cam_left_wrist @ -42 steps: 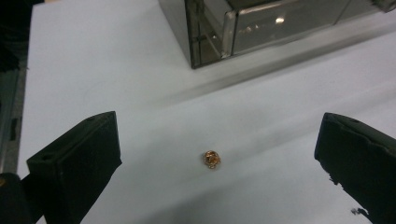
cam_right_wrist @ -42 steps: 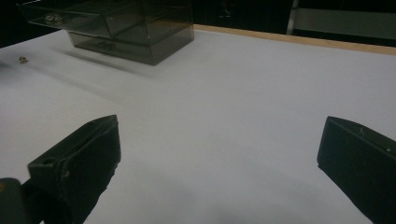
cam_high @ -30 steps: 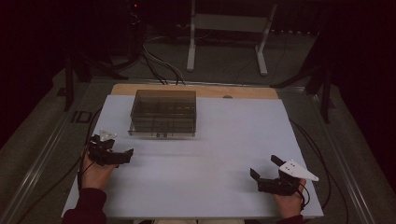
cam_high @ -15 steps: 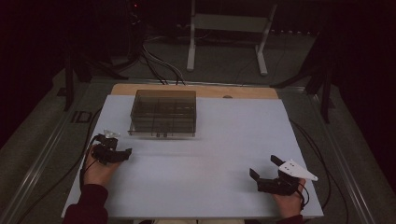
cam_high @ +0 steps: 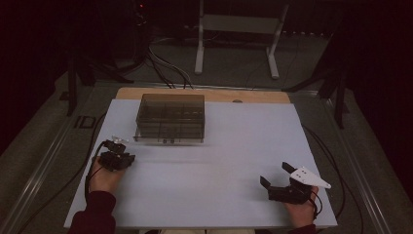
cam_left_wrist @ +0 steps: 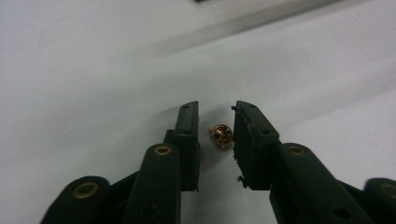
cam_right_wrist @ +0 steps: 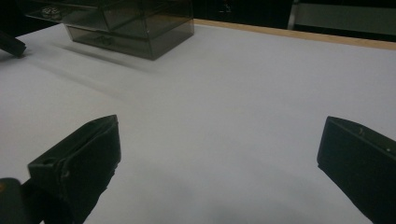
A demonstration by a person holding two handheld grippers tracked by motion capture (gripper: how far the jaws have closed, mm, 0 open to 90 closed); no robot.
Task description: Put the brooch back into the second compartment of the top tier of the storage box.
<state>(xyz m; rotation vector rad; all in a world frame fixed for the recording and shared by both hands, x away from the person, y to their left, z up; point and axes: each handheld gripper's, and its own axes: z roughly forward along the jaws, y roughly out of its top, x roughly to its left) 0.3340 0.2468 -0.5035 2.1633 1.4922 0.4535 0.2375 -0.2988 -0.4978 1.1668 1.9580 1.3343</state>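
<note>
1. The thing I am after is a tiny gold-coloured metal piece (cam_left_wrist: 221, 136), rounded, perhaps an earring or stud; I cannot make out its exact form. It lies on the white table top (cam_high: 219, 161) at the near left, well in front of the box.
2. I judge it very light, hard and smooth, so it may skid or pop out sideways under a pinch. Being so small, it needs the jaw tips squarely on opposite sides of its round body, low to the table.
3. My left gripper (cam_left_wrist: 215, 128) brackets it. The jaws have just been closing and now stand close together, the piece between them with a sliver of gap on each side as far as I can see; the pads do not press on it yet. In the high view this gripper (cam_high: 117, 160) sits at the table's left edge.
4. My right gripper (cam_right_wrist: 217, 149) rests at the near right, jaws wide apart, nothing between them.
5. A smoked transparent organiser box (cam_high: 170, 118) with compartments stands at the far left-centre, well apart from both grippers. Something small glints in one upper compartment, too small to identify.
</note>
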